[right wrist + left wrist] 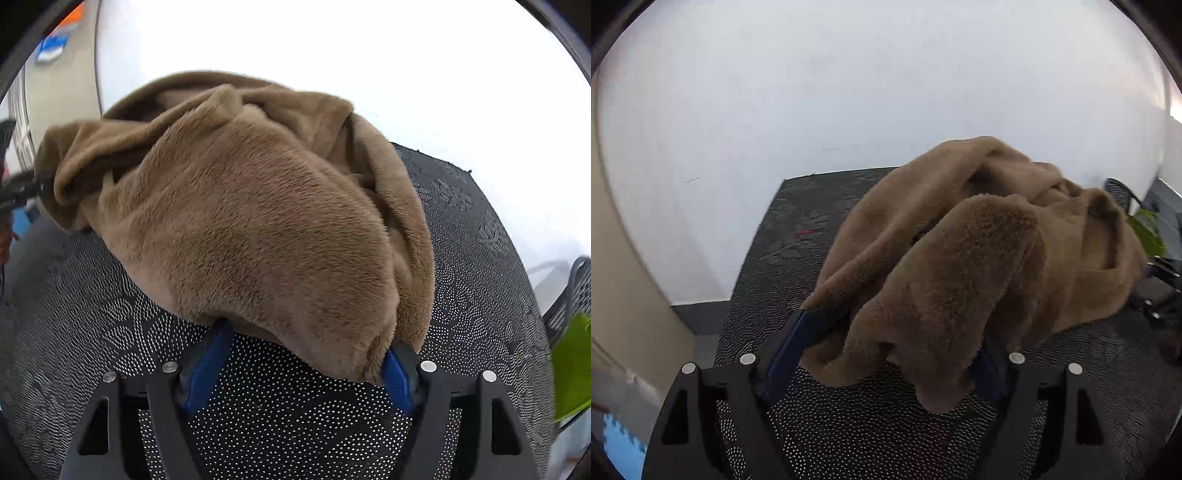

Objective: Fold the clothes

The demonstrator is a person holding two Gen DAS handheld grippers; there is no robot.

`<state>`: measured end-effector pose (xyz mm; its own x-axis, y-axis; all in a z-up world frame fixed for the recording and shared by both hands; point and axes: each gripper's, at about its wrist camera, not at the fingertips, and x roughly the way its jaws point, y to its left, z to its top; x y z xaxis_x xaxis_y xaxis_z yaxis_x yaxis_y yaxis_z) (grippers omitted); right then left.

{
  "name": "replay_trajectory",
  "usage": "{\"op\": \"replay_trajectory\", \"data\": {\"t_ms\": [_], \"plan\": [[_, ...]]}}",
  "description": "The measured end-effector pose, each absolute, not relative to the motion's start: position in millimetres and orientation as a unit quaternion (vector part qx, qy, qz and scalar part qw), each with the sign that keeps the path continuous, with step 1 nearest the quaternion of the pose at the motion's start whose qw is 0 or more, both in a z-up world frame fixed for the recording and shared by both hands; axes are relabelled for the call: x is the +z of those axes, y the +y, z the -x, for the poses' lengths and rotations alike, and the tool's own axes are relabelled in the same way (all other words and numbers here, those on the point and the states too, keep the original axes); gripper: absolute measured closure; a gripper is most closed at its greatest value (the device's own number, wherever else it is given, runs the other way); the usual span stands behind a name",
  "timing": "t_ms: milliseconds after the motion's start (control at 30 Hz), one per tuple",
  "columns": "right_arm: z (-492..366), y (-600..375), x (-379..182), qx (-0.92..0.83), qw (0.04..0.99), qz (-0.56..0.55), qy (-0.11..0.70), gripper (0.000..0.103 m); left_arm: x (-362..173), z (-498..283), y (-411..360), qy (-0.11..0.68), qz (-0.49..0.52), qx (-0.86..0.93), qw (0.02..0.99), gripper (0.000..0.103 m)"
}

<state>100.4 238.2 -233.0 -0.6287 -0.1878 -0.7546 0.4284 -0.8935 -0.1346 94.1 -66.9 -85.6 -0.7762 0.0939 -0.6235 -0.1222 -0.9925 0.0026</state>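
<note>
A brown fleece garment (960, 266) lies bunched in a heap on a black table cover with white dots (871, 435). It is draped over the fingers of my left gripper (897, 332), hiding the tips. The blue-padded fingers (790, 347) stand wide apart at their bases, so that gripper is open. In the right wrist view the same garment (251, 206) covers the tips of my right gripper (306, 332), whose fingers (207, 362) also stand wide apart. Each gripper shows at the far end of the heap in the other's view: right gripper (1156, 295), left gripper (18, 192).
A white wall fills the background past the table's far edge (834, 173). Green plant leaves (572, 369) and a black mesh chair (576, 291) stand off the table's right side. Blue foam flooring (617, 439) shows at the lower left.
</note>
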Motion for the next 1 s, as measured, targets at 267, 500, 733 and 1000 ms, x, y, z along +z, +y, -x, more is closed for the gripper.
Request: {"op": "replay_trajectory", "data": {"t_ms": [267, 500, 733, 1000], "plan": [[-82.4, 234.1, -226.6, -0.879, 0.168, -0.415, 0.163, 0.019, -96.1, -86.7, -71.9, 0.019, 0.350, 0.936, 0.019, 0.000], [-77.2, 245.7, -221.9, -0.872, 0.170, -0.438, 0.137, 0.009, -106.8, -82.3, -69.2, 0.035, 0.372, 0.927, -0.006, 0.000], [-77.8, 246.0, -223.7, -0.868, 0.169, -0.449, 0.131, 0.001, -123.0, -71.6, -73.5, 0.040, 0.405, 0.913, -0.020, 0.000], [-92.0, 233.3, -217.0, -0.870, 0.161, -0.445, 0.136, 0.001, -138.3, -54.1, -91.5, -0.026, 0.461, 0.887, 0.014, 0.000]]}}
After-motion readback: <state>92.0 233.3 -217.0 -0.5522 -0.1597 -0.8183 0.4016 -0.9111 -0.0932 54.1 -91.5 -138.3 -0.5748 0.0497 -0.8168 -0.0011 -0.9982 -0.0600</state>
